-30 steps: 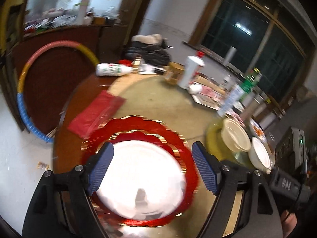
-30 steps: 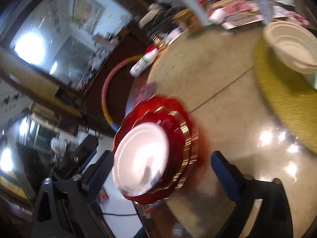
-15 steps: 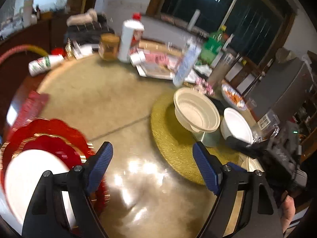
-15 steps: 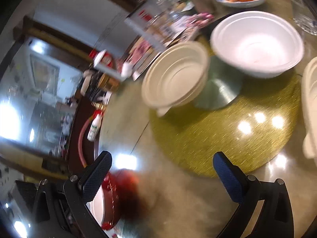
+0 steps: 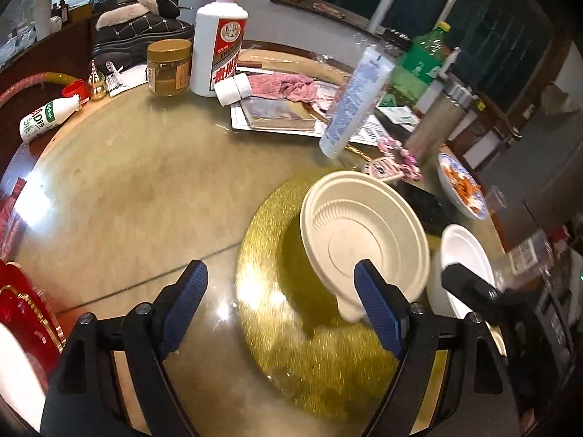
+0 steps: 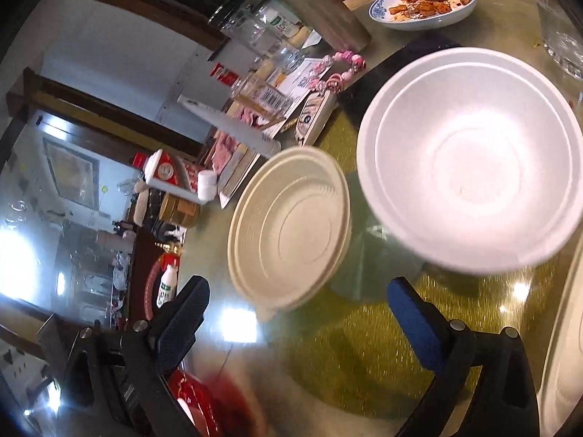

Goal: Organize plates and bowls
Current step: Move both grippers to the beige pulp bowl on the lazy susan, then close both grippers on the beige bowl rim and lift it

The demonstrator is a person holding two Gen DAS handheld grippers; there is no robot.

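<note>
The round glass table [image 5: 145, 182] is crowded. Both the left gripper [image 5: 280, 302] and right gripper [image 6: 297, 313] are wide open and hold nothing. The tilted cream bowl [image 5: 364, 240] leans on a metal cup [image 6: 379, 266], so a bump could tip it.

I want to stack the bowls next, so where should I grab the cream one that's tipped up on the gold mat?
Probably pinch the cream bowl by its raised rim near the tab, one finger inside, one outside. It leans tilted, its opening facing the open left gripper, so come from that near side above the gold mat.

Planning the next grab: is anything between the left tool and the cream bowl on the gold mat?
Nothing visible. The left tool is open and empty, with only bare gold mat before the tilted cream bowl.
</note>
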